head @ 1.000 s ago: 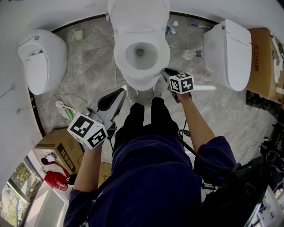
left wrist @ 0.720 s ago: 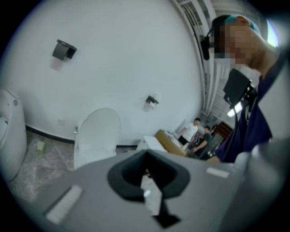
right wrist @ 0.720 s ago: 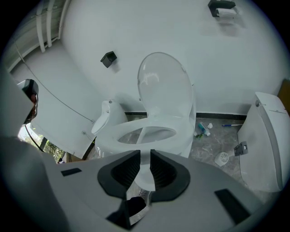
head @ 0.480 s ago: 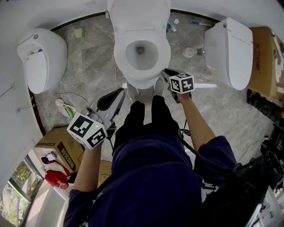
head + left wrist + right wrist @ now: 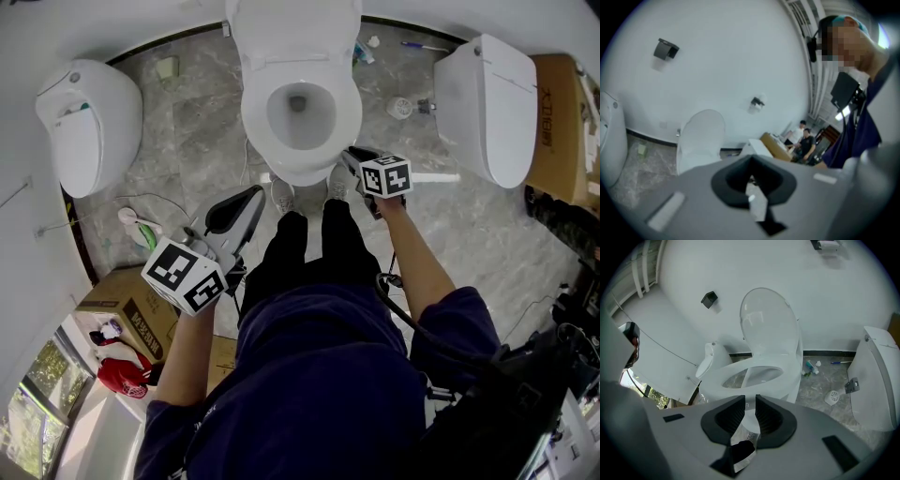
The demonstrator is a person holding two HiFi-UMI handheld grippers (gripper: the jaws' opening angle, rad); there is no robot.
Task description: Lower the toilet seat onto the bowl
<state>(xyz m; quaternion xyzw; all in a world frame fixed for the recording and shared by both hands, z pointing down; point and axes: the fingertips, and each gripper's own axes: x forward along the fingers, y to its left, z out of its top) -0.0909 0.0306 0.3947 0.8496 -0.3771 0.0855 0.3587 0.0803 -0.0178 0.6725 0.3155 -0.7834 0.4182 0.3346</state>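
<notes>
The white toilet stands at the top middle. Its seat (image 5: 302, 161) lies flat on the bowl and its lid (image 5: 292, 28) stands up against the wall. In the right gripper view the seat (image 5: 736, 376) rests level on the rim under the upright lid (image 5: 769, 324). My right gripper (image 5: 354, 157) hovers at the bowl's front right, apart from the seat, and its jaws (image 5: 750, 401) stand a narrow gap apart with nothing between them. My left gripper (image 5: 253, 195) hangs back by the person's left leg, its jaws (image 5: 750, 159) shut and empty.
A second toilet (image 5: 89, 127) stands at the left and a third (image 5: 487, 108) at the right. Cardboard boxes (image 5: 131, 314) (image 5: 558, 122) sit at both sides. A bottle (image 5: 361, 56) and small parts lie behind the bowl. The person's legs (image 5: 305, 244) stand against the bowl's front.
</notes>
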